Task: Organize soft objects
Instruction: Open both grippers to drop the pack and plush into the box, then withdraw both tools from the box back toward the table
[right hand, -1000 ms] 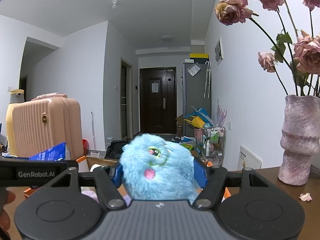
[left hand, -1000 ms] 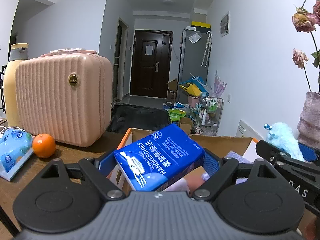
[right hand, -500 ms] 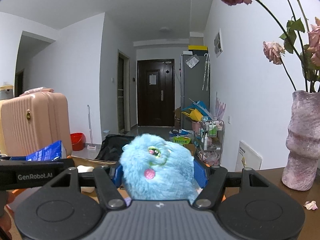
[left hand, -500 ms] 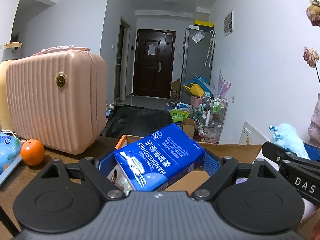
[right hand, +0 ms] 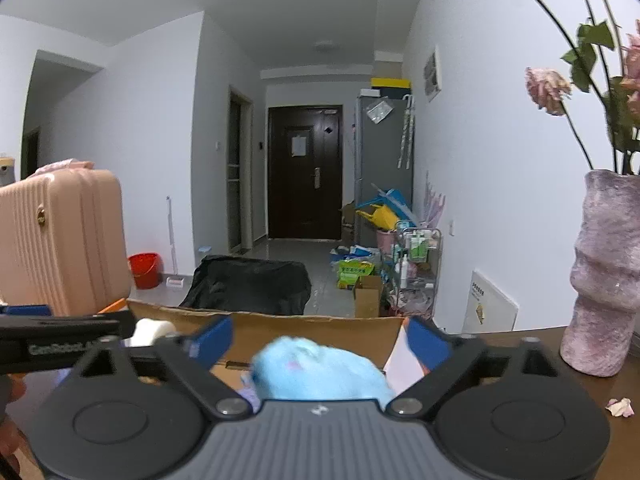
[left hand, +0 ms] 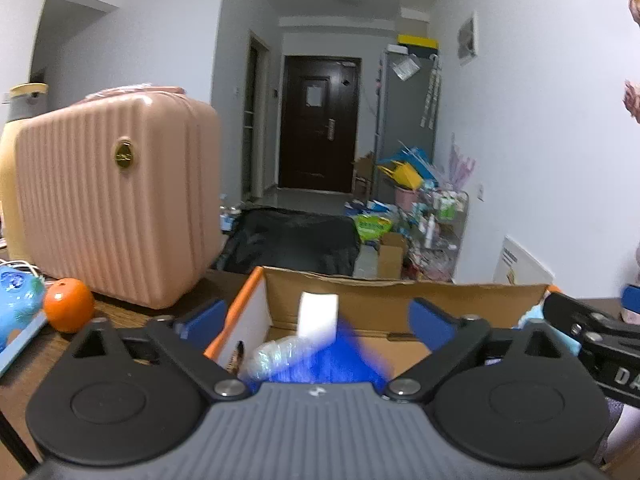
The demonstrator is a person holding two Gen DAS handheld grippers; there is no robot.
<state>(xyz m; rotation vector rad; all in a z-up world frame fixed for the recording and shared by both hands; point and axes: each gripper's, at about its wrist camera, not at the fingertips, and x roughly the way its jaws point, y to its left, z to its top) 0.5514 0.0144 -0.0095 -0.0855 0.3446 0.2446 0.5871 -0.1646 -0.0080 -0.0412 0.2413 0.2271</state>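
Two grippers, left (left hand: 316,316) and right (right hand: 320,336), hang wide open, empty; blue tissue pack (left hand: 340,356) and fluffy blue plush toy (right hand: 320,372) drop into the brown cardboard box (left hand: 400,308) at six o'clock.

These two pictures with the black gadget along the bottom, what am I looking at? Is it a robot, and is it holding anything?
No robot: a person holds a hand-held two-finger clamp in each hand, with a wide-angle camera on each looking forward along its fingers. One picture comes from the left gripper, the other from the right gripper. The blue pads are the fingertips.

Both stand open over a cardboard box on a brown table. Between the left fingers, a blurred blue tissue pack is loose over the box; between the right ones, a fluffy blue plush toy, also ungripped.

Also on the table: a pink suitcase, an orange and a purple vase of dried roses.
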